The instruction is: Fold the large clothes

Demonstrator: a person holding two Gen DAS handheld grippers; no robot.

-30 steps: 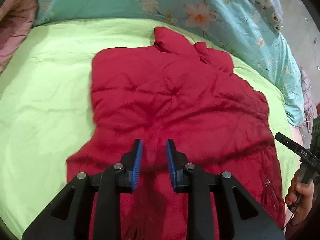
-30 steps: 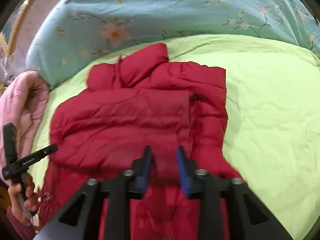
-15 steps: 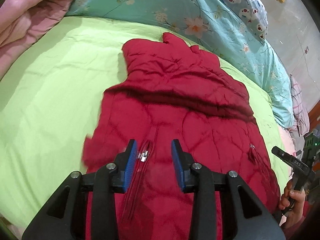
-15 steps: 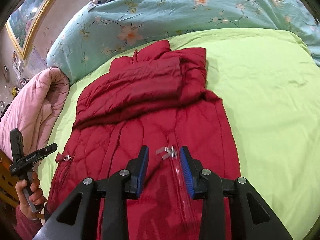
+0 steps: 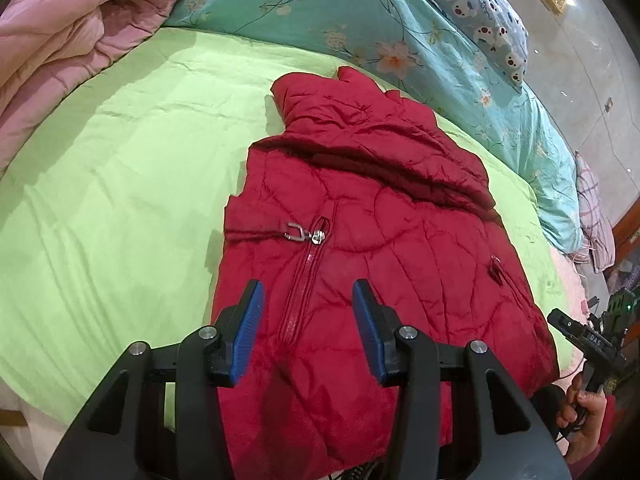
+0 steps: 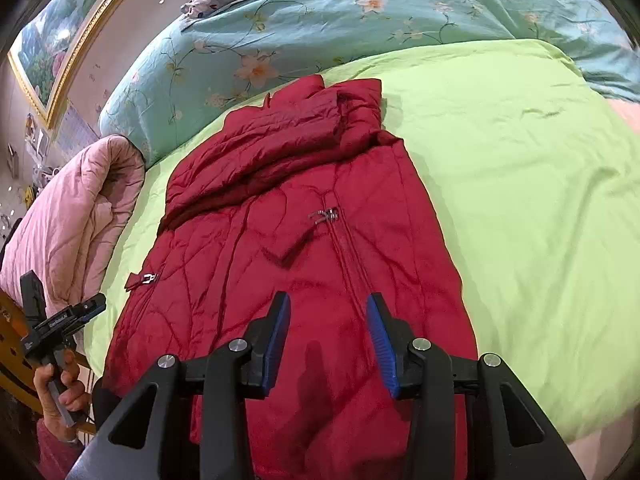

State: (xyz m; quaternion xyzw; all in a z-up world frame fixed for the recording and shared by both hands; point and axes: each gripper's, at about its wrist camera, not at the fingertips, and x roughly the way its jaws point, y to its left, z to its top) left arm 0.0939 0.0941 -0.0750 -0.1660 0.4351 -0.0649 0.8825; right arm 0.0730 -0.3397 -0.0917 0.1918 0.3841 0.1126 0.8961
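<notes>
- On the green sheet [image 5: 120, 184] lies the red jacket [image 5: 360, 240], sleeve folded across its top.
- Left gripper [image 5: 307, 328] and right gripper [image 6: 328, 340] both hang above it, jaws apart, holding nothing.
- Only the right view shows the framed painting [image 6: 52, 48].

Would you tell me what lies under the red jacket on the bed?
The red jacket lies flat on the lime-green sheet, which shows along both its sides. Whatever is directly beneath the jacket is covered, so anything there cannot be seen.
</notes>
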